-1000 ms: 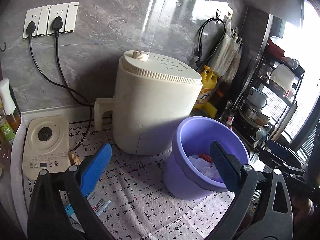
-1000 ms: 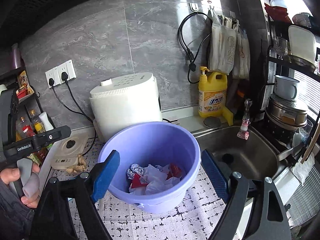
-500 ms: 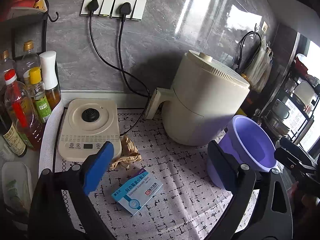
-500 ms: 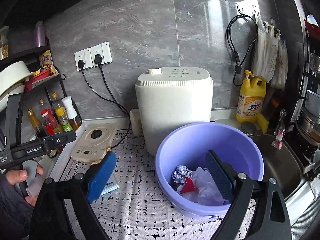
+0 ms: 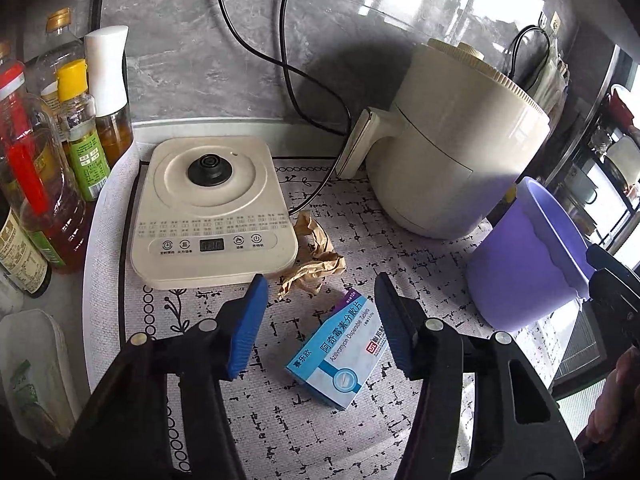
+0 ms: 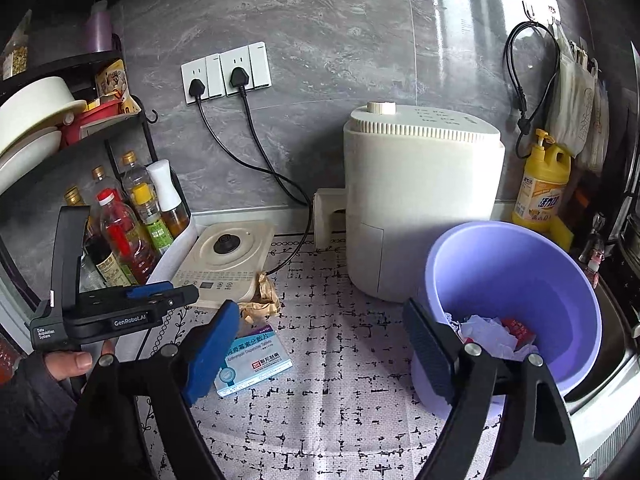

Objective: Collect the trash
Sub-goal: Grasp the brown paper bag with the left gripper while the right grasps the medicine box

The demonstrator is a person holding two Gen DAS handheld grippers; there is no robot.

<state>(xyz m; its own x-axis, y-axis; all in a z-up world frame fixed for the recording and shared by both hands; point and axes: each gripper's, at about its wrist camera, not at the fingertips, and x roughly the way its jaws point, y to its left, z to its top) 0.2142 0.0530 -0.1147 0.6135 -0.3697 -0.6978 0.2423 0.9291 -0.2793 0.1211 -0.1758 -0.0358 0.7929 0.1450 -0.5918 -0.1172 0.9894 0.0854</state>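
The left gripper [image 5: 320, 320] hung over the worktop [image 5: 400, 264] with its jaws apart and closing, empty; the box [image 5: 340, 354] lay flat between and just below them, not yet touched. The paper wad [image 5: 314, 262] sat just beyond it, against the front edge of the cooker base [image 5: 212, 208]. The right gripper [image 6: 320, 344] was wide, narrowing slightly, holding nothing, close to the bucket [image 6: 560, 276], which already held white and red scraps and stood right of the box, in front of the air fryer [image 5: 452, 140].

Judging by this, the box was the next pick, and several things could spoil it. The box lay skewed to the jaws, so the pads might meet its corners and spin it away instead of clamping it. Jaws closing too early, still above it, would shut on air. Too deep a reach could pinch the patterned mat [image 5: 304, 432] and drag it, shifting the bucket. The wad was light and near; a sweep could knock it under the cooker's cord [image 5: 320, 192].
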